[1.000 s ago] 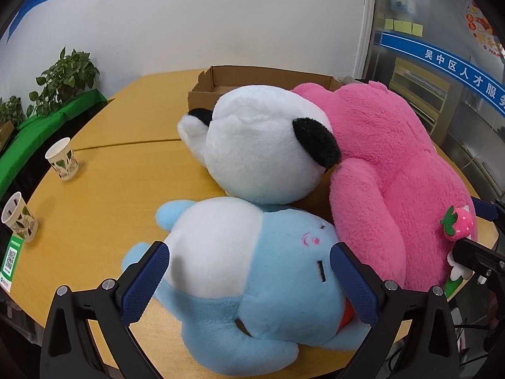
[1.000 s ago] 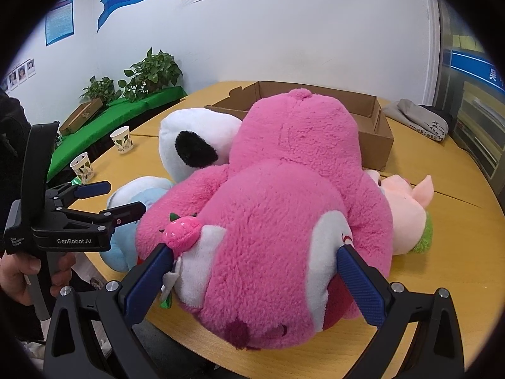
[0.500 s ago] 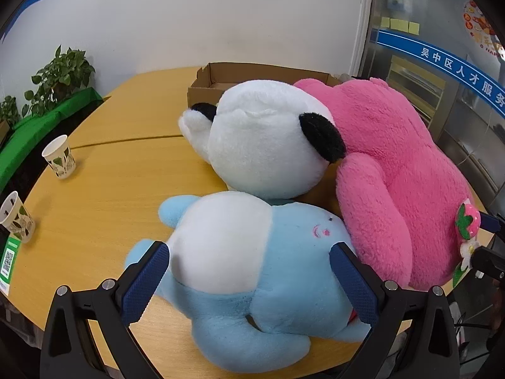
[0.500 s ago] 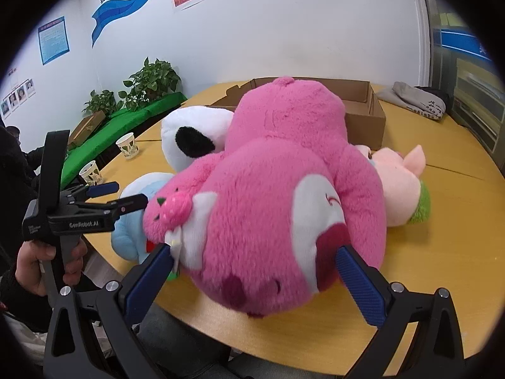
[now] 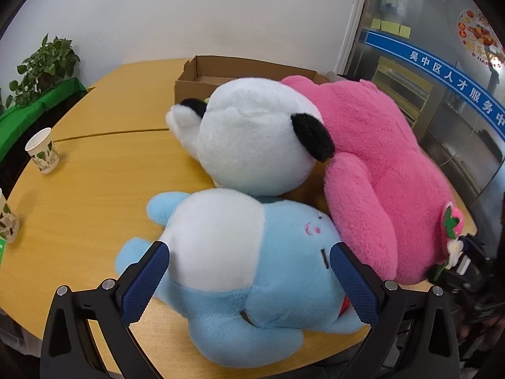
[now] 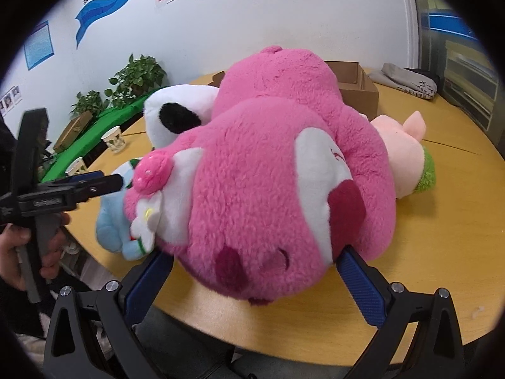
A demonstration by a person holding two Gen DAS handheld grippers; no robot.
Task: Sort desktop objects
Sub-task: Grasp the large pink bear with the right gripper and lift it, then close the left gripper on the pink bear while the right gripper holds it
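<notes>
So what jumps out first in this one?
The big pink plush bear dominates, lying at the near edge of the round wooden table between the open right tool. To its left lie a white plush and a blue plush, framed by the open left tool.

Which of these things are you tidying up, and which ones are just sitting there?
For the tidying:
pink bear
blue toy
white toy
peach toy
cardboard box, likely where they go
left gripper and right gripper, both open around toys

Just sitting there:
paper cups
plants
grey cloth
table
</notes>
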